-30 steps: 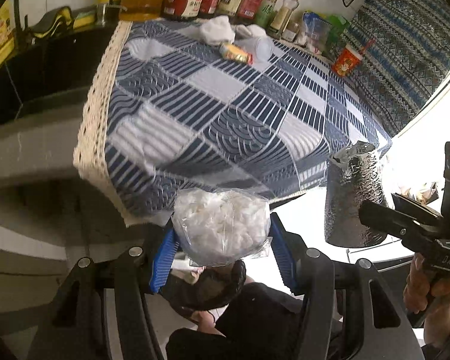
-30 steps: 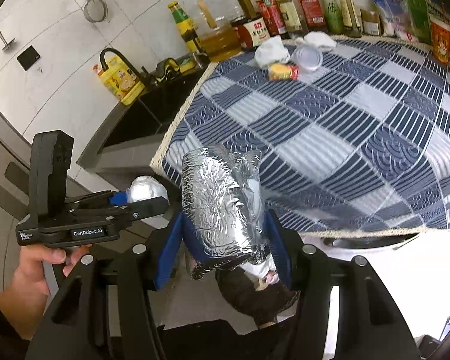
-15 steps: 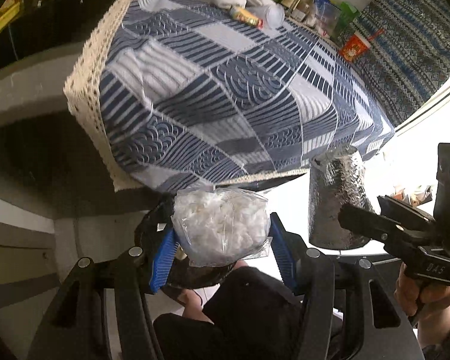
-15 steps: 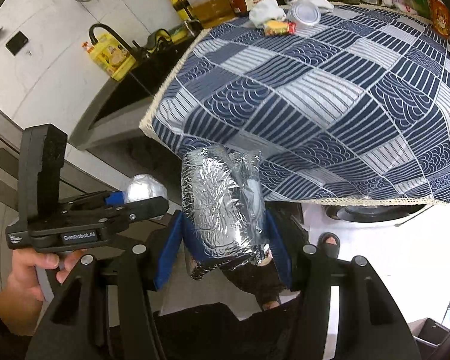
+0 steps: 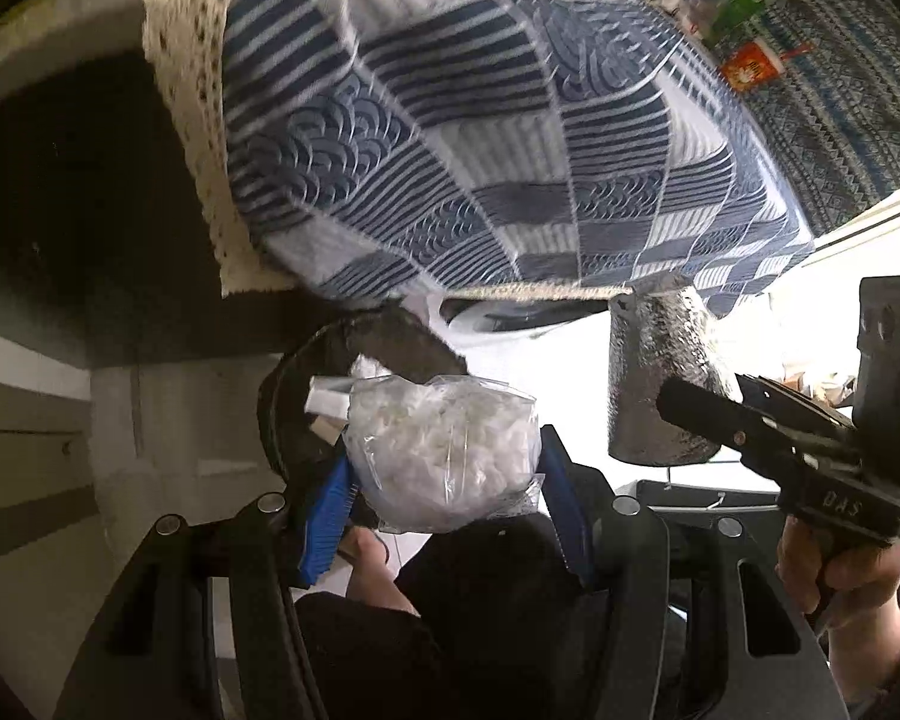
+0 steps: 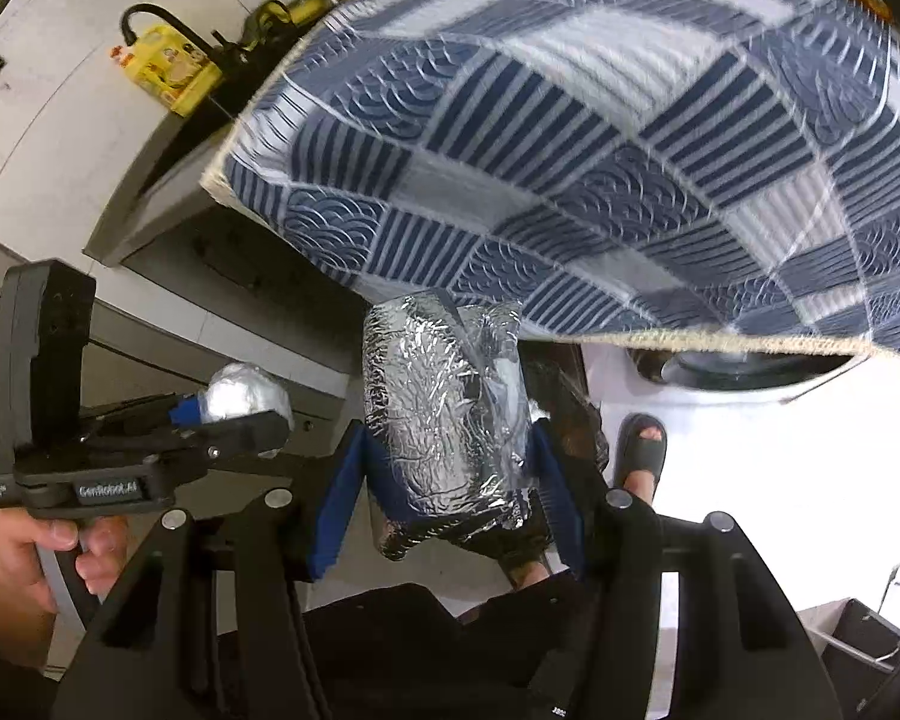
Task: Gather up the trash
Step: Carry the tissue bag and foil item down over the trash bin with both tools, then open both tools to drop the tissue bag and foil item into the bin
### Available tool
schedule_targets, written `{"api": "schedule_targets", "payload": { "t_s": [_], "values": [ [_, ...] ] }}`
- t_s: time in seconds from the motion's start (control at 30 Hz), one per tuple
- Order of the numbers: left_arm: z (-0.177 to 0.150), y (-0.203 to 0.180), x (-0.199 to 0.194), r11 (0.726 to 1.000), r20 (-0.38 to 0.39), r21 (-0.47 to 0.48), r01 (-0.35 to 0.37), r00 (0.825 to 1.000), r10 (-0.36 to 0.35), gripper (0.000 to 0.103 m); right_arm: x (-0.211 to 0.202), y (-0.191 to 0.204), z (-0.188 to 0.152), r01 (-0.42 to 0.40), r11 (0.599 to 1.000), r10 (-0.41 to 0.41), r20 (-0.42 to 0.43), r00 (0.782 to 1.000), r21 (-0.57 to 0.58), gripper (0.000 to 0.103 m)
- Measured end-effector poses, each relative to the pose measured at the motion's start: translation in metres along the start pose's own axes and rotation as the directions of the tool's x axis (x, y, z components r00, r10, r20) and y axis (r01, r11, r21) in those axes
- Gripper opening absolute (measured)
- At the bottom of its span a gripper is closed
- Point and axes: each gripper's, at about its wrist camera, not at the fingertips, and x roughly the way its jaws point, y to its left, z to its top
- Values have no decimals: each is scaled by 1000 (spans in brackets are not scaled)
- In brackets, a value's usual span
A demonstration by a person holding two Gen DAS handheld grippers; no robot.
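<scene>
My left gripper (image 5: 444, 510) is shut on a clear plastic bag of white bits (image 5: 444, 456), held just over a black trash bag (image 5: 306, 396) whose mouth shows white scraps inside. My right gripper (image 6: 444, 492) is shut on a crumpled silver foil packet (image 6: 432, 402), low in front of the table edge. In the left wrist view the foil packet (image 5: 660, 384) and the right gripper (image 5: 678, 402) appear at the right. The bag of white bits (image 6: 246, 390) sits in the left gripper (image 6: 252, 417) at the left of the right wrist view.
A table under a blue-and-white patterned cloth (image 5: 480, 132) fills the upper part of both views, with small items at its far end. A counter with a sink and a yellow bottle (image 6: 168, 75) lies left. A sandalled foot (image 6: 642, 450) stands on the floor by a white appliance (image 6: 750, 420).
Both grippers have sunk from table height to below the table's front edge, still holding their loads. The open black trash bag has come into view under the left gripper.
</scene>
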Motion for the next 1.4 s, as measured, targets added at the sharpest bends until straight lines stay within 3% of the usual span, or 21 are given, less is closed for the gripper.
{"api": "schedule_targets", "payload": {
  "t_s": [0.33,0.67,0.87,0.9,1.0,1.03,1.3,1.4],
  "values": [
    [-6,16,41,1000,-92,-2,-8,996,8,56,45,-23,4,27,997,-21,-81,996,77,56],
    [-15,32,88,999,-169,-32,-26,985,20,56,99,-44,-15,64,989,-39,-183,982,133,56],
    [-14,40,110,998,-200,-45,-41,979,31,57,109,-59,-18,16,974,25,-175,984,227,56],
    [-13,41,112,998,-206,-46,-44,978,33,57,109,-61,-17,10,971,32,-171,985,239,57],
    [-13,42,119,996,-233,-55,-72,971,58,75,105,-62,-11,-7,966,49,-154,987,258,70],
    [-13,41,119,996,-239,-56,-75,969,59,75,103,-62,-9,-10,966,49,-145,988,257,75],
    [-8,37,109,996,-224,-36,-87,971,77,75,93,-63,-3,23,973,10,-137,991,232,77],
    [-9,36,107,995,-220,-36,-96,972,86,75,92,-65,-4,29,970,7,-144,990,240,82]
  ]
}}
